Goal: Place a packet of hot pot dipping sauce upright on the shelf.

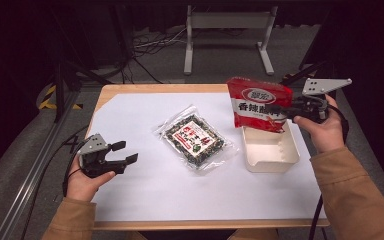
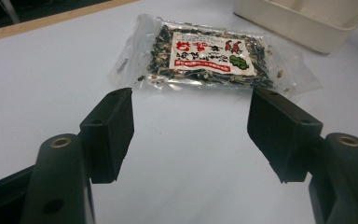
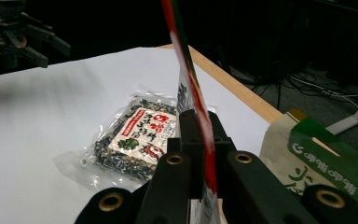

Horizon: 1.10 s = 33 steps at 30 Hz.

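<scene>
Bare white sheet (image 1: pixel 145 190) before left tongs (image 1: pixel 125 152), tray (image 1: pixel 270 150) right

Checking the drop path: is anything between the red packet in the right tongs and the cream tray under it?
Nothing visible. The red packet hangs in the right tongs directly over the cream tray, which looks empty; the clear packet lies beside the tray.

Lit brightly from above on the white paper-covered tabletop (image 1: pixel 145 190), with surroundings falling off into near-black at the top and side edges of the high view. Soft overall, slightly grainy; faint shadows under the clear plastic packet of dark dried food (image 1: pixel 194 137). Close black jaws blurred in both gripper views, mild glare on the packet film (image 2: pixel 135 42).
</scene>
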{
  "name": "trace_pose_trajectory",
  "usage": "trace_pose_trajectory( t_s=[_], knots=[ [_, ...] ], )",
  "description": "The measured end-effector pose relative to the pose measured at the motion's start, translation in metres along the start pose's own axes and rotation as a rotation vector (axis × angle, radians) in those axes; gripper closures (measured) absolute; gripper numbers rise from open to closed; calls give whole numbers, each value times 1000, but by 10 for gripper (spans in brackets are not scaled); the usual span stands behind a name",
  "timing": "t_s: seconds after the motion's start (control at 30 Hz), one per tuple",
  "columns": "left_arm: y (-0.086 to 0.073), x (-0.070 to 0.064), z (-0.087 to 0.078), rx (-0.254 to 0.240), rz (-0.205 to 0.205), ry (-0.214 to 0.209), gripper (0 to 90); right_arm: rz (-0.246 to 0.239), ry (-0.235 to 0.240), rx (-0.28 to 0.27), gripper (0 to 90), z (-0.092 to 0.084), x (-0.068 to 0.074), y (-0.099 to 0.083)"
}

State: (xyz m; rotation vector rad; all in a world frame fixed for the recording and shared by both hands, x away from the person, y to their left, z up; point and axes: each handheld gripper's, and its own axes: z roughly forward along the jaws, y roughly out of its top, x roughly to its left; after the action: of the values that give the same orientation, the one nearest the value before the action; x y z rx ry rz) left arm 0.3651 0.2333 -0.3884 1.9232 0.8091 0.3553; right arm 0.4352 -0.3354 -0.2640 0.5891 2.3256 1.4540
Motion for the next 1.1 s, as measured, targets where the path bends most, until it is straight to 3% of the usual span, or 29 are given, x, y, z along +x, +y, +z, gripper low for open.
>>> trace_pose_trajectory(
  t_s=[0.3,0.63,0.7,1.1],
  knots=[
    [-3,1,2,9,-13,5,318,26,-44,-6,894,-3,-21,-7],
    [-4,4,3,10,-11,4,317,42,-62,-3,894,1,-37,-15],
    [-5,3,2,8,-28,3,317,55,-71,9,894,2,-41,-18],
    [-5,5,2,12,-26,3,317,73,-58,55,894,14,-54,-33]
  ],
)
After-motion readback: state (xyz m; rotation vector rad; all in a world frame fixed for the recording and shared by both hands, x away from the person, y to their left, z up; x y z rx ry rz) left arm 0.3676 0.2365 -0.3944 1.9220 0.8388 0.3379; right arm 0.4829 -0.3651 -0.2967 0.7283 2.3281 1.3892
